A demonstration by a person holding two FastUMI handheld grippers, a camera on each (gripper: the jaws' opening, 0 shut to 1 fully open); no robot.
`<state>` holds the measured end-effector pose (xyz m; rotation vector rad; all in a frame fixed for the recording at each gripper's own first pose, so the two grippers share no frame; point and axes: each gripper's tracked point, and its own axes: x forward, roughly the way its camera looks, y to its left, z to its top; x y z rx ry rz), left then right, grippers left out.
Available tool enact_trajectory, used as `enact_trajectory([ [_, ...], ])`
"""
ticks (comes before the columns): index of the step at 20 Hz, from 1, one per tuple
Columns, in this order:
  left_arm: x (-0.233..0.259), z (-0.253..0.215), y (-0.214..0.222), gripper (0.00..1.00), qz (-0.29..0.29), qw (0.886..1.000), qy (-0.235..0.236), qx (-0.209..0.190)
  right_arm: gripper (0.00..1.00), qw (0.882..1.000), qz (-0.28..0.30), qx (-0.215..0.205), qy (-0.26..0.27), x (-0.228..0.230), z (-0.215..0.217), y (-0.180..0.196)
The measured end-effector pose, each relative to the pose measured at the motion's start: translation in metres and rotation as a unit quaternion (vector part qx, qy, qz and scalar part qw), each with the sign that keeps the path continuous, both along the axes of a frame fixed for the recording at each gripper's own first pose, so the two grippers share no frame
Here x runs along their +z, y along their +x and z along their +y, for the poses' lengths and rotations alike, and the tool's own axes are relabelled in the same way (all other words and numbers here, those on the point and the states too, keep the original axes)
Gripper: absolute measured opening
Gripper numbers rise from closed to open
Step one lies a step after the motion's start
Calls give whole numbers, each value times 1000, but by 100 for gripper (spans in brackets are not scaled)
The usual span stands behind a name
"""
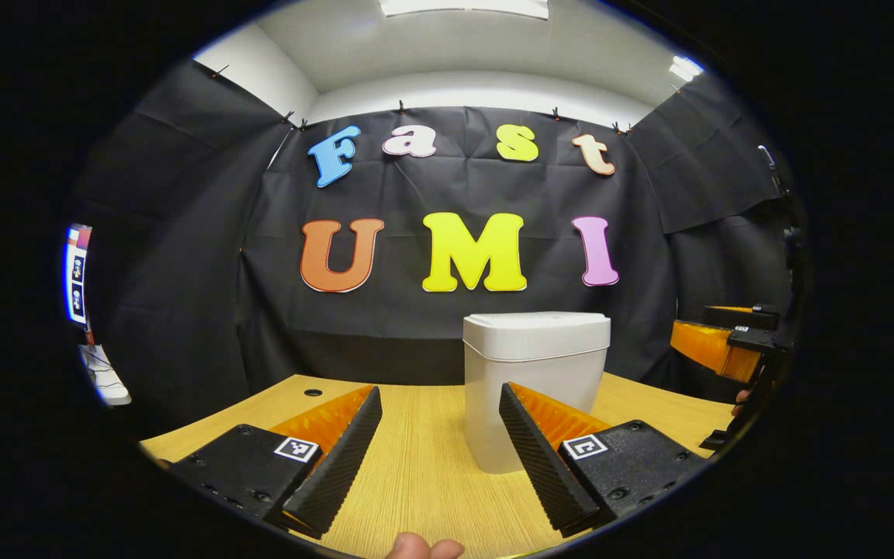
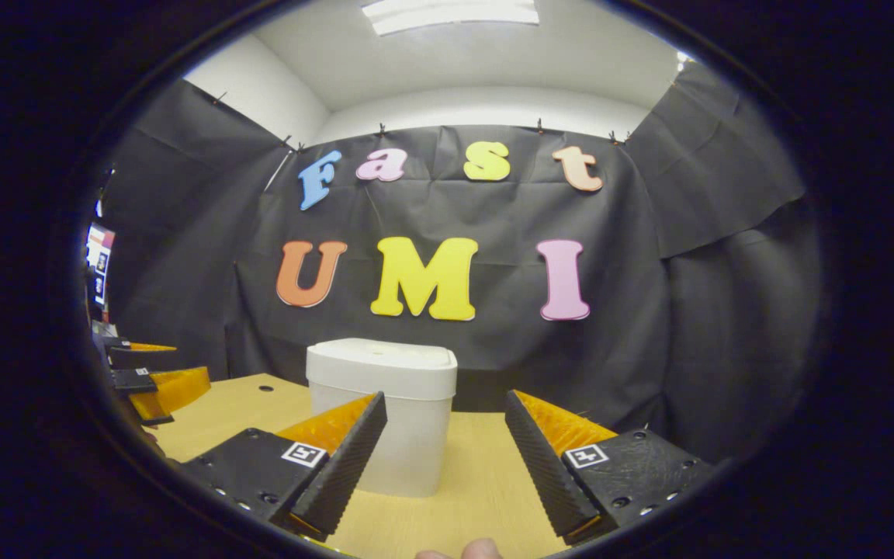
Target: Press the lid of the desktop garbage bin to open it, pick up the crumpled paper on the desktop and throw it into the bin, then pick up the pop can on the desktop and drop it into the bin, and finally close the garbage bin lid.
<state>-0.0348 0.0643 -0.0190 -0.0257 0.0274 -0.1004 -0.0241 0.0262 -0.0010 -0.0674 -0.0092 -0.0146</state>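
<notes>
Currently, a white desktop garbage bin is seen standing upright on a pale wooden bench, just right of centre in the left gripper view, with its lid down and flat. The left gripper is held low over the bench at the bottom of that frame, its jaws spread wide with nothing between them; the bin sits beyond and slightly behind the right-hand finger. At the right edge of the same frame the other gripper can be made out, raised off the bench.

From the right gripper view the bin appears lower centre-left, partly hidden behind the left-hand finger. The right gripper is likewise held with jaws spread and empty. The left gripper is seen again at the far left edge of this frame.

Both tools appear to be held back from the bin, one to each side, probably so that either can reach in without colliding. Since the lid is closed, pressing it open is judged to be the step in hand. The crumpled paper and pop can cannot be located from these angles. A fingertip of the holding hand shows at the bottom edge.
</notes>
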Motion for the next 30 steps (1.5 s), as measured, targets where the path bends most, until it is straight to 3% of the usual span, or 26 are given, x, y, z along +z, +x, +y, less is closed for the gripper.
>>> enact_trajectory([
  [30, 2, 11, 3, 98, -11, 1000, -3, 7, 95, 1000, -29, 9, -1, 5, 23, -13],
])
